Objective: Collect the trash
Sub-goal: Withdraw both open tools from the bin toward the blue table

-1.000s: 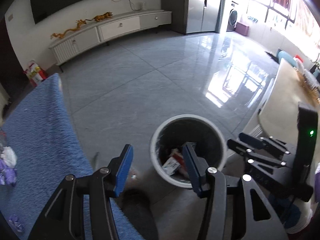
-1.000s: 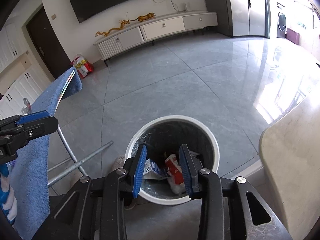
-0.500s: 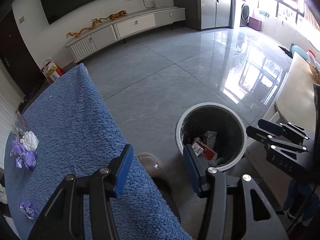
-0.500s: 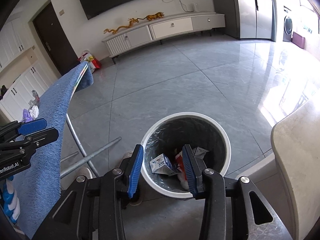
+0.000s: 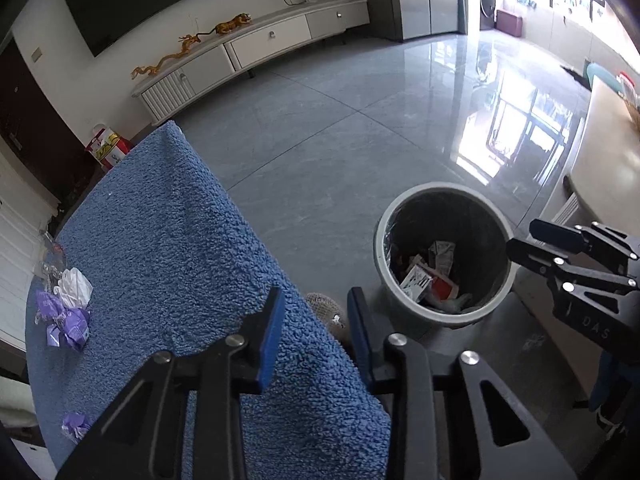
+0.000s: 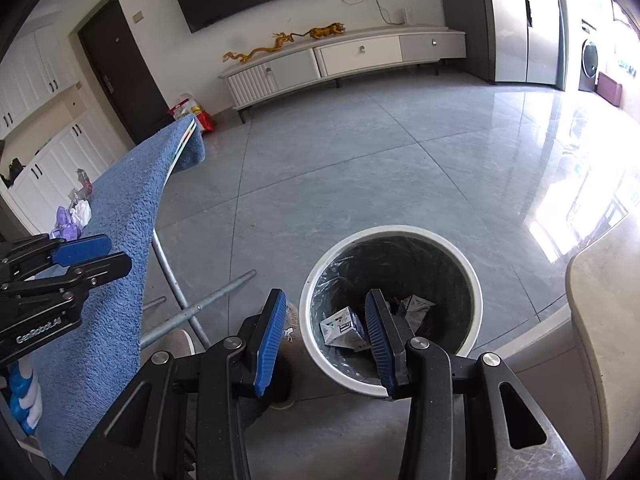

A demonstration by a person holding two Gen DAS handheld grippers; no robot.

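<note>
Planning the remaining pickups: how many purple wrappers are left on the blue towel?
3 visible: two bunched together beside the white crumpled paper at the blue towel's left edge, one alone nearer the camera. More may hide in the bunch.

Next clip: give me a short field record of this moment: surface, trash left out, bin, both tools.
surface: blue terry-cloth-covered table
trash left out: crumpled purple and white wrappers near the table's far left edge, one purple scrap apart from them
bin: round white plastic bin with black liner on the grey tiled floor, cartons and wrappers inside
left tool: empty, jaws closing, over the table's edge
right tool: open, empty, by the bin
</note>
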